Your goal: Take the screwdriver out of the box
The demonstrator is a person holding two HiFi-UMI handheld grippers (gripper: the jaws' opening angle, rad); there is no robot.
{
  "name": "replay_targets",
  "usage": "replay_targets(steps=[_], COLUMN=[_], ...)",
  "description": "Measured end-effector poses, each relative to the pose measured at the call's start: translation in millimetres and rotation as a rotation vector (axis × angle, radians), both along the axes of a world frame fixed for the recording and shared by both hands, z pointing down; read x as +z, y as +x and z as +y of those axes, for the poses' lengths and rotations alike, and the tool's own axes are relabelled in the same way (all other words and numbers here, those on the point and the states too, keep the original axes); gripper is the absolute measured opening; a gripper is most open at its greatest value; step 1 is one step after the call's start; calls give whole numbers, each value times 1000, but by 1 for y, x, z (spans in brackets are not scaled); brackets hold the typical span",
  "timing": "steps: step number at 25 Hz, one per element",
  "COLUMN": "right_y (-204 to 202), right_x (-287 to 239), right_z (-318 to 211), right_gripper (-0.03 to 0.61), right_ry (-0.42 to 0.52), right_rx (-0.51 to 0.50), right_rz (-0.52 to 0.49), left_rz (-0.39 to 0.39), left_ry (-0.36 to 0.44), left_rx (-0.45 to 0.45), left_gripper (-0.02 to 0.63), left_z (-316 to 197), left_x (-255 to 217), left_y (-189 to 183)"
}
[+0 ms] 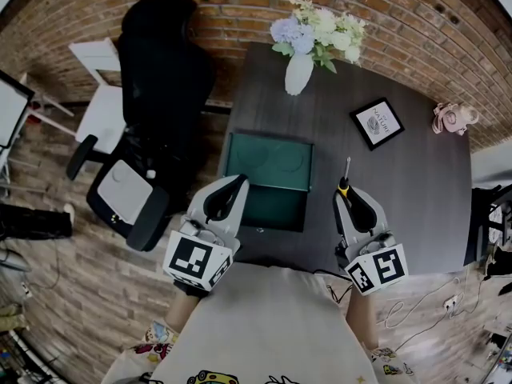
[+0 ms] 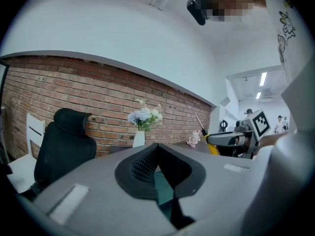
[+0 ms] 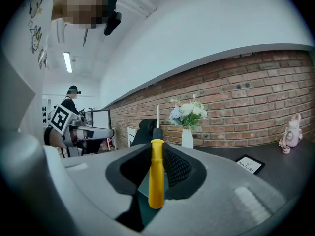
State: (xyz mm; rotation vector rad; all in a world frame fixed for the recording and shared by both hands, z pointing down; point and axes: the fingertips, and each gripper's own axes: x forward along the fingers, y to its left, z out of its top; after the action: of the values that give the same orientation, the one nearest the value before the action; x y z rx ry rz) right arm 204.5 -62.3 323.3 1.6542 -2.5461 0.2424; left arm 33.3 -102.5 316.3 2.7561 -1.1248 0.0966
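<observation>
Right hand-held gripper (image 3: 156, 161) clamps the screwdriver (image 3: 156, 178) upright, left hand-held gripper (image 2: 158, 154) pinched empty; slacken now and the handle could drop onto the counter (image 1: 416, 186).

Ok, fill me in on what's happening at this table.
A person stands at a dark table with a gripper in each hand. The right gripper is clamped on a yellow-handled screwdriver, held clear of the open green box, with the shaft pointing away from the person. The left gripper is shut and empty, hovering by the box's near left corner.
</observation>
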Motion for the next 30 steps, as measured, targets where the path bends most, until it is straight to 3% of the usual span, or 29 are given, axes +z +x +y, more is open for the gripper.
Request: replay_targets(steps=[30], right_y=[-1], right_x=[6], right_z=[-4], right_gripper=[75], right_ry=[-19], right_rx=[-11], right_rz=[23], left_rz=[-12], left_ry=[-5], left_rx=[-13], left_gripper=[-2], left_z=[-3], left_x=[3], left_y=[-3])
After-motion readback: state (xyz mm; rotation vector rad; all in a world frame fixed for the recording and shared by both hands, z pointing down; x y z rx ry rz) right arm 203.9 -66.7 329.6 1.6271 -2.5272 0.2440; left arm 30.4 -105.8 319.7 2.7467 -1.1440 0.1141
